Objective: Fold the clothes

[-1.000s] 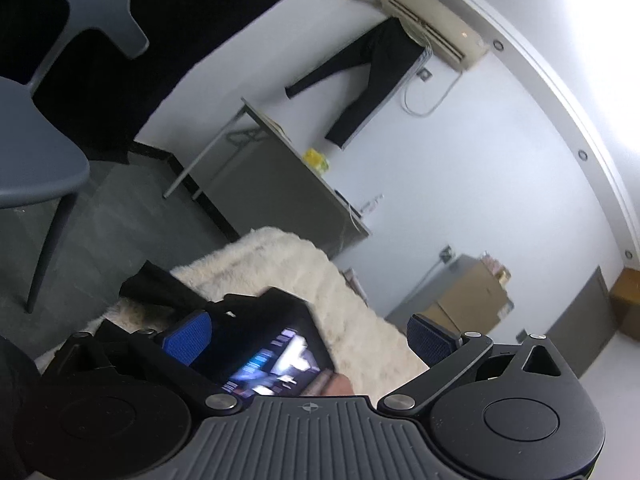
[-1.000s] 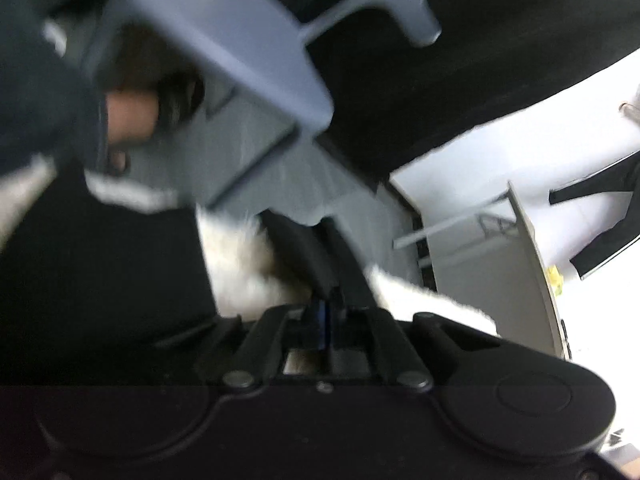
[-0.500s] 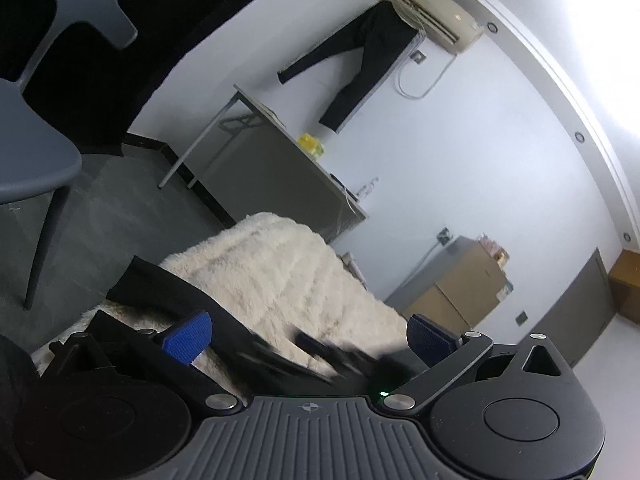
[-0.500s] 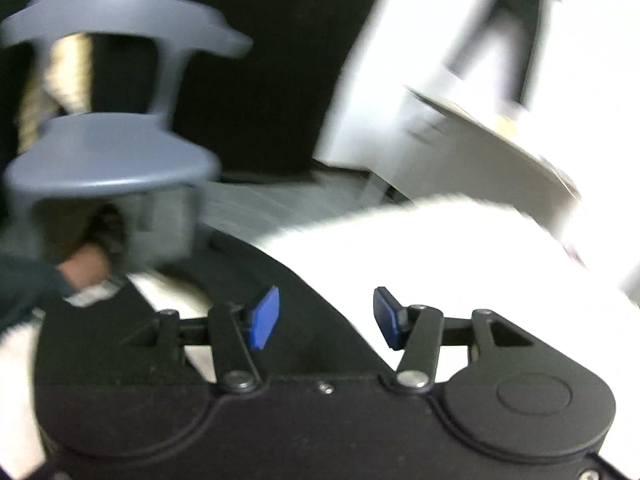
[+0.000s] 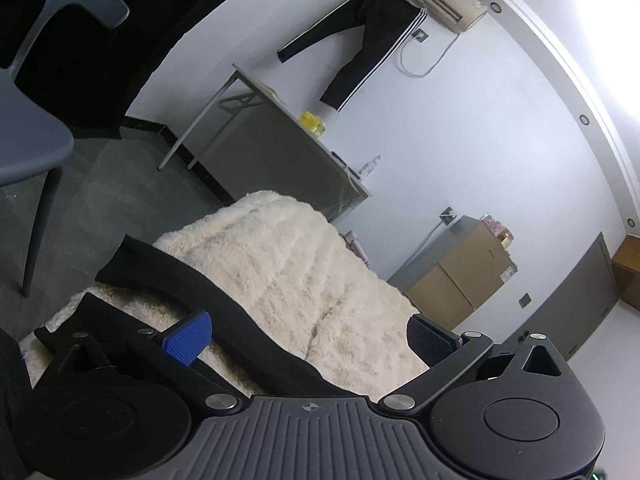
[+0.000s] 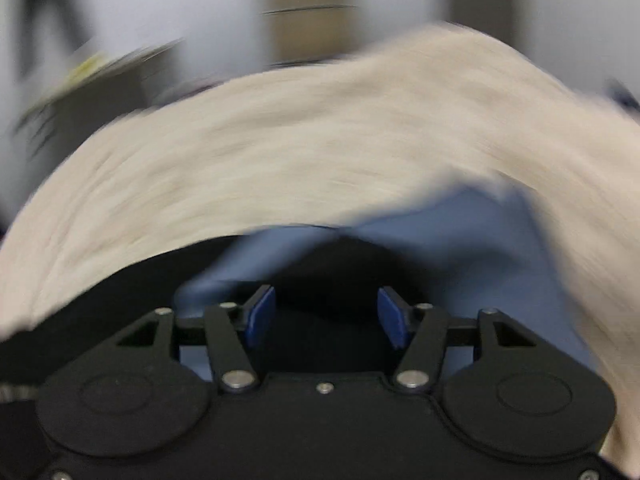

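Your right gripper has swung away from the chair, fingers spread wider over a black garment. Only this blurred view shows blue cloth; your left gripper stays spread above the black garment on the cream fleece blanket.

Black and blue clothes on the fluffy cream blanket

A black garment lies flat across the near part of the cream blanket, one long narrow piece (a sleeve or a leg, hard to tell which) stretching toward the blanket's edge. In the blurred right wrist view, a blue garment lies rumpled just beside more black cloth.
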Demonstrator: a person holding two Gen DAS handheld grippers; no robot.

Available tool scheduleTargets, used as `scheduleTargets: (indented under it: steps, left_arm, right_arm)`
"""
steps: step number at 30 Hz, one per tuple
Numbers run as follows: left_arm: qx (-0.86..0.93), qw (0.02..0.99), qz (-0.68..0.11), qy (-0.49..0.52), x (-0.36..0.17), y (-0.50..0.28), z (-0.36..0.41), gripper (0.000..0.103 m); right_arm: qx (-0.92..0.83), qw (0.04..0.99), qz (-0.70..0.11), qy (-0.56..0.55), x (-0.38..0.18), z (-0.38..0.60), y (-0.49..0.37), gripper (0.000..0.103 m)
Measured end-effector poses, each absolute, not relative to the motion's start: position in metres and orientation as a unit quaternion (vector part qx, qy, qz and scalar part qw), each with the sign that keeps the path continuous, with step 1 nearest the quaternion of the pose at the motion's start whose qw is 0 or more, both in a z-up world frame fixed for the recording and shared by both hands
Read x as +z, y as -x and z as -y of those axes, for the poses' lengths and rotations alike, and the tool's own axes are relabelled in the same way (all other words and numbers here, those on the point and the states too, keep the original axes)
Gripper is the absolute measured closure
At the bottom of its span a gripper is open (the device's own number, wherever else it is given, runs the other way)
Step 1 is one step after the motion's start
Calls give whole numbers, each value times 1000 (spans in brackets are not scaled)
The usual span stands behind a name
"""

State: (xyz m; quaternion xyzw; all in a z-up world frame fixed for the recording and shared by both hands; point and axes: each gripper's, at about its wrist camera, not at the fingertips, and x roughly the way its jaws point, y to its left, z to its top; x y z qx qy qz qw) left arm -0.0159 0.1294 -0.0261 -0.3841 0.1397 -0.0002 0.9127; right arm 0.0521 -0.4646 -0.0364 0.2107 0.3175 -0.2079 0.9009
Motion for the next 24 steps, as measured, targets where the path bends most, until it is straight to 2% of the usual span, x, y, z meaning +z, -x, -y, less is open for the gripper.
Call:
scheduleTargets:
  steps: [5,9,10,12,13,14,20,22,24]
  left_arm:
    - [-1,911,-141,386,-26,18,-130,0]
    - [-5,915,-141,377,-24,22,-128,0]
    - [-6,917,-139,375,-23,23,-128,0]
    - [-5,918,-135,373,-22,26,-128,0]
    - [-4,918,-134,374,-22,27,-128,0]
    - [-4,917,-133,375,-22,28,-128,0]
    - [-10,913,-137,385,-23,24,-131,0]
    - [-13,912,-136,387,-23,24,-132,0]
    - [-14,911,-135,390,-24,26,-133,0]
  right_arm:
    - [-253,844,-311,-356,-77,519,24,47]
    - [-244,836,-244,-426,-109,533,15,47]
    - [-242,834,-235,-437,-113,533,12,50]
    - [-228,830,-212,-463,-117,534,9,86]
    - [-225,833,-202,-463,-112,532,8,94]
    - [-218,848,-187,-445,-97,527,10,97]
    - [-227,898,-187,-328,-5,532,37,99]
    - [-228,904,-216,-291,2,536,39,97]
    - [-254,894,-285,-235,-6,541,42,92]
